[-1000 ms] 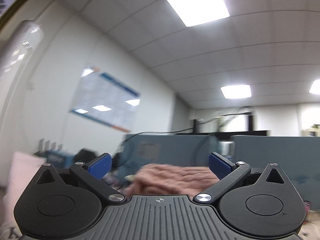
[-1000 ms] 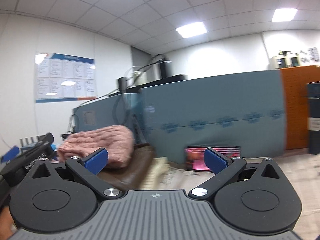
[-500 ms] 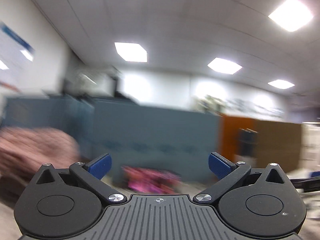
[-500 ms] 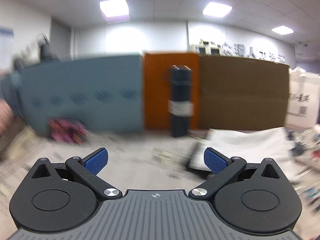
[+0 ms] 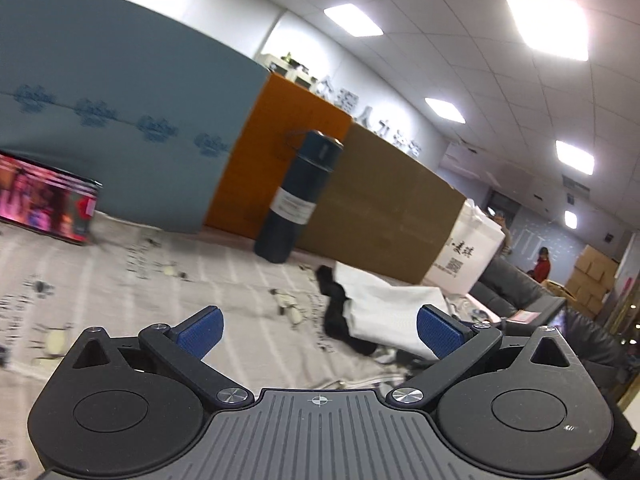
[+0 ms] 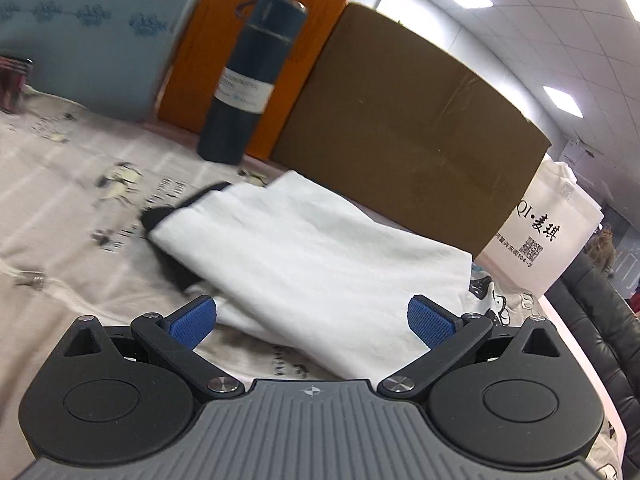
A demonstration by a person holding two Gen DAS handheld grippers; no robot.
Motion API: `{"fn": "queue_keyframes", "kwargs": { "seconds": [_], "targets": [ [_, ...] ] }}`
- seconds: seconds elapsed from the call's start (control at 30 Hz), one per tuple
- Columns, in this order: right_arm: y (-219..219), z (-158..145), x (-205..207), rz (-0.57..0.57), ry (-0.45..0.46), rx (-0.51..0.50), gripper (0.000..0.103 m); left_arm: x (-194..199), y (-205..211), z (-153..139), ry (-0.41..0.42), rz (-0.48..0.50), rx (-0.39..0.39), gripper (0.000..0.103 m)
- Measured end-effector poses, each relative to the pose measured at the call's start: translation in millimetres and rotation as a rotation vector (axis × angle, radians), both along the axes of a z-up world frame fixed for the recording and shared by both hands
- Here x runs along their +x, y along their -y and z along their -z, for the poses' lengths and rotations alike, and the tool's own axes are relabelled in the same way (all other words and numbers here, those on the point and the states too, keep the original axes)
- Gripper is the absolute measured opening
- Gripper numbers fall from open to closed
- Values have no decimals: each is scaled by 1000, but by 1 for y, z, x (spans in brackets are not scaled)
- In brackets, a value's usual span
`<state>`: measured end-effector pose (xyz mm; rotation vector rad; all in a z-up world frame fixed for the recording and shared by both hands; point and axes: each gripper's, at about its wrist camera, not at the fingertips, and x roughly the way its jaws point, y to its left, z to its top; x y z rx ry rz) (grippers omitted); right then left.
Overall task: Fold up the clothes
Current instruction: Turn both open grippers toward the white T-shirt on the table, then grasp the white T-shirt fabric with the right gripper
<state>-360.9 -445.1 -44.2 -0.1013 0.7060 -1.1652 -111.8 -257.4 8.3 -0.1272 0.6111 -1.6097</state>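
Observation:
A white garment lies folded on the printed table cloth, with a black garment showing under its left edge. My right gripper is open and empty, just in front of the white garment's near edge. In the left wrist view the white garment and the black garment lie ahead and right of my left gripper, which is open and empty above the cloth.
A dark blue flask stands at the back by an orange panel, a brown cardboard panel and a blue partition. A white bag stands right. A pink-printed box sits left. A dark sofa lies beyond the table's right edge.
Both grippers have swung right, away from the pink knit pile, and tilted down toward the table. The white and black garments have come into view. Both stay open.

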Motion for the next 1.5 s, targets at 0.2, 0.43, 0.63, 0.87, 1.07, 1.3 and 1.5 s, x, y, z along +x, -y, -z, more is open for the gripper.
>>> {"fn": "queue_keyframes", "kwargs": {
  "seconds": [0.2, 0.43, 0.63, 0.87, 1.07, 1.3, 1.5],
  "targets": [
    [16, 4, 6, -23, -9, -8, 102, -3, 35, 6, -74, 13, 78, 103],
    [41, 0, 7, -14, 164, 38, 91, -6, 80, 30, -263, 69, 179, 103],
    [57, -4, -34, 27, 476, 170, 13, -17, 128, 57, -505, 163, 197, 103],
    [60, -5, -68, 2, 717, 241, 10, -44, 175, 61, -440, 128, 194, 100],
    [37, -9, -42, -182, 579, 222, 57, -38, 175, 69, -472, 130, 162, 90],
    [27, -6, -29, -191, 435, 198, 79, -30, 176, 74, -530, 146, 127, 90],
    [27, -2, -20, -136, 332, 178, 76, -31, 177, 76, -532, 150, 110, 90]
  ]
}}
